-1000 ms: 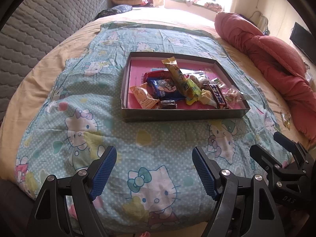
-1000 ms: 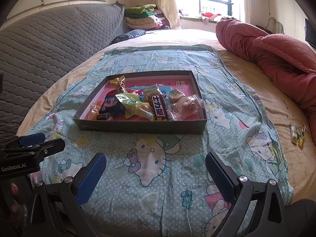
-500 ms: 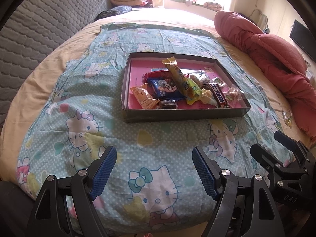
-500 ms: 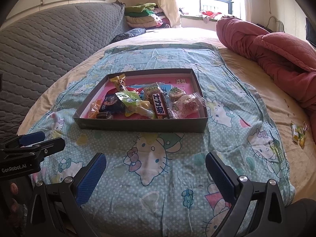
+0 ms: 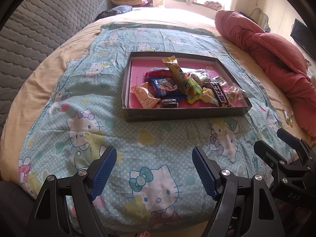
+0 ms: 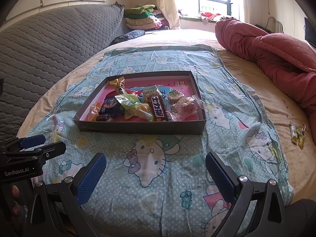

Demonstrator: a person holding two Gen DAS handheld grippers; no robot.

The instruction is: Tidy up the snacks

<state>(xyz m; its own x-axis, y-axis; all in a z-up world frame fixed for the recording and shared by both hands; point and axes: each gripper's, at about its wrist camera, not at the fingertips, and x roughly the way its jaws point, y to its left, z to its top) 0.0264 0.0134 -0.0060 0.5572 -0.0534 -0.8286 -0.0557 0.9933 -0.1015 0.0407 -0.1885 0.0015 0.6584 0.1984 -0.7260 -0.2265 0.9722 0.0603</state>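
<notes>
A shallow dark box with a pink floor (image 5: 183,114) (image 6: 138,128) sits on a Hello Kitty cloth (image 5: 94,106) (image 6: 158,158) spread over the bed. Several wrapped snacks lie piled inside: a long yellow packet (image 5: 177,73), a blue cookie packet (image 5: 165,87), an orange packet (image 5: 145,96), a dark chocolate bar (image 5: 219,94) (image 6: 159,110) and a clear-wrapped pastry (image 6: 185,108). My left gripper (image 5: 154,169) hovers open over the cloth, well short of the box, nothing between its fingers. My right gripper (image 6: 156,175) is likewise open and empty; it also shows at the left wrist view's right edge (image 5: 276,148).
A loose yellow-green snack packet (image 6: 298,134) (image 5: 288,115) lies on the bare sheet to the right of the cloth. A rolled red quilt (image 6: 276,55) runs along the right. A grey quilted headboard (image 6: 49,43) is at the left, folded bedding (image 6: 142,17) far behind.
</notes>
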